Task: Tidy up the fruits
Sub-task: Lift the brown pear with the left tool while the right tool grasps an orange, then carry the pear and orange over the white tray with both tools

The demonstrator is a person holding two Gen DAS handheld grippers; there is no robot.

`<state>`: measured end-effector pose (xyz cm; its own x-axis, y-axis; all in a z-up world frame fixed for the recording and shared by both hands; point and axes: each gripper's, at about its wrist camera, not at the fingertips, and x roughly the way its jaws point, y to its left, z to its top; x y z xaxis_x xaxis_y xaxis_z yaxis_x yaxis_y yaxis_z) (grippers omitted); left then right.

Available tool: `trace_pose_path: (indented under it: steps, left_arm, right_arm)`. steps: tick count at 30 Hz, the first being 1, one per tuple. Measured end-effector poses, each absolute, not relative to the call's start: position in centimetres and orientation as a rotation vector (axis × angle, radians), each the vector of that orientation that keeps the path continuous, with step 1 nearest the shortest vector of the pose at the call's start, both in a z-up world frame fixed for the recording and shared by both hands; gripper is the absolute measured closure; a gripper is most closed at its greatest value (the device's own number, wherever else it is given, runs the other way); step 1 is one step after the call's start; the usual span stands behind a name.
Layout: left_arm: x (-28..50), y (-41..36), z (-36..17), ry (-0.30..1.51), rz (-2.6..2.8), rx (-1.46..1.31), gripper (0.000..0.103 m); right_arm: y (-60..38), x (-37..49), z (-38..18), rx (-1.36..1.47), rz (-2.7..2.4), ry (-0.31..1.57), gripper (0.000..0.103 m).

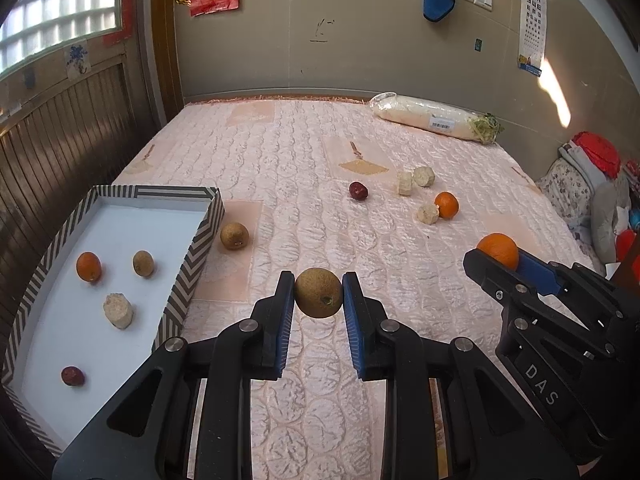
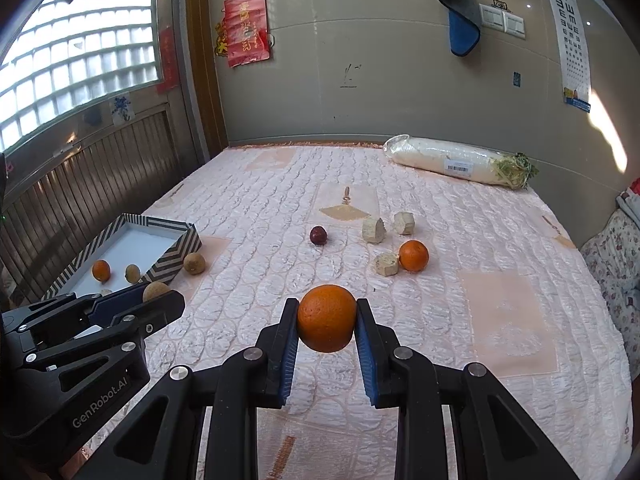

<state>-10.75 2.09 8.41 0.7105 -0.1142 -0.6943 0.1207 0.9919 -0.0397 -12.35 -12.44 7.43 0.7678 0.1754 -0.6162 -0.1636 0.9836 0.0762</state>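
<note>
Your left gripper [image 1: 318,292] has its blue pads pressed on either side of a brown fruit [image 1: 318,293], which hangs clear of the quilted bed cover [image 1: 304,152]. Your right gripper [image 2: 327,323] is clamped the same way on an orange [image 2: 327,318], lifted off the cover too.

Off to the left of your left fingers sits the striped tray [image 1: 188,268], and inside it lie a small orange [image 1: 88,266], a small brown fruit [image 1: 143,263], a pale chunk [image 1: 118,311] and a dark red fruit [image 1: 72,376]. Just beyond the tray's near corner, ahead and left of your left fingertips, another brown fruit [image 1: 234,235] rests on the cover.

Ahead of your right fingers, well apart from them, there's a dark red fruit [image 2: 318,235], three pale chunks [image 2: 387,264] and a second orange [image 2: 413,255] touching the nearest chunk. Far beyond those, by the wall, lies a wrapped white radish [image 2: 448,162].
</note>
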Motion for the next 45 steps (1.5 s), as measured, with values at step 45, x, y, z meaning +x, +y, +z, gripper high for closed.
trace_pose_path:
  steps: [45]
  left_arm:
    - [-10.0,18.7,7.7,0.784,0.146,-0.132,0.079]
  right_arm:
    - [2.7,-8.7,7.0,-0.168,0.421,0.7,0.077]
